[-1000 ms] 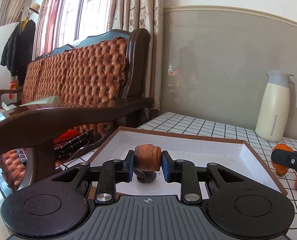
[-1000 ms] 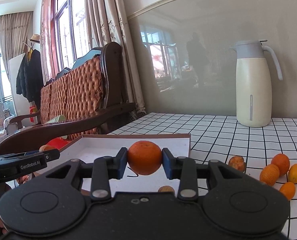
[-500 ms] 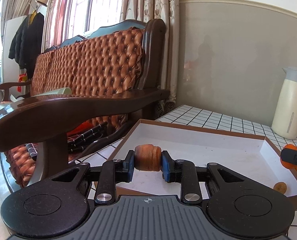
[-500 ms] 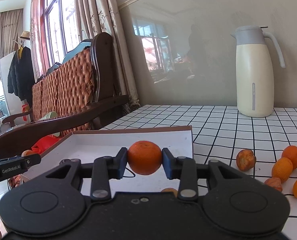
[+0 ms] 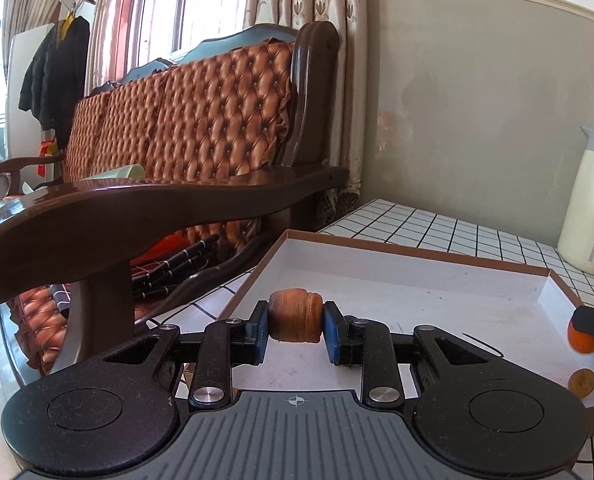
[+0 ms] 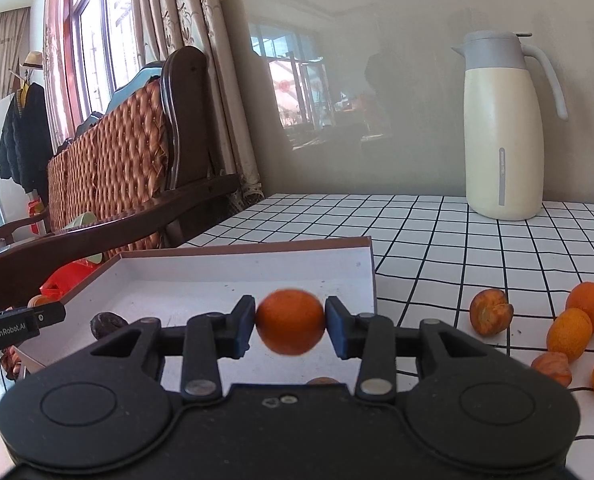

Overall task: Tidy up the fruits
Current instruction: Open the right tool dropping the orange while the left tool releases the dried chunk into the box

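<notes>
My left gripper [image 5: 295, 330] is shut on a wrinkled brown fruit [image 5: 295, 320] and holds it over the near left part of the white tray [image 5: 437, 276] with the brown rim. My right gripper [image 6: 290, 327] is shut on an orange [image 6: 290, 321] over the same tray [image 6: 237, 276]; its finger and orange show at the right edge of the left wrist view [image 5: 585, 334]. A small brownish fruit [image 5: 582, 383] lies in the tray's near right corner. A dark fruit [image 6: 107, 324] lies in the tray near my left gripper's finger [image 6: 21, 326].
Several oranges [image 6: 569, 333] and brown wrinkled fruits [image 6: 490, 311] lie loose on the checked tablecloth [image 6: 457, 248] right of the tray. A cream thermos jug [image 6: 503, 128] stands at the back. A wooden sofa armrest [image 5: 137, 216] runs along the table's left side.
Both grippers have moved over the tray, still holding their fruits. The right gripper has come closer to the tray's middle; the left view has swung left toward the sofa.
</notes>
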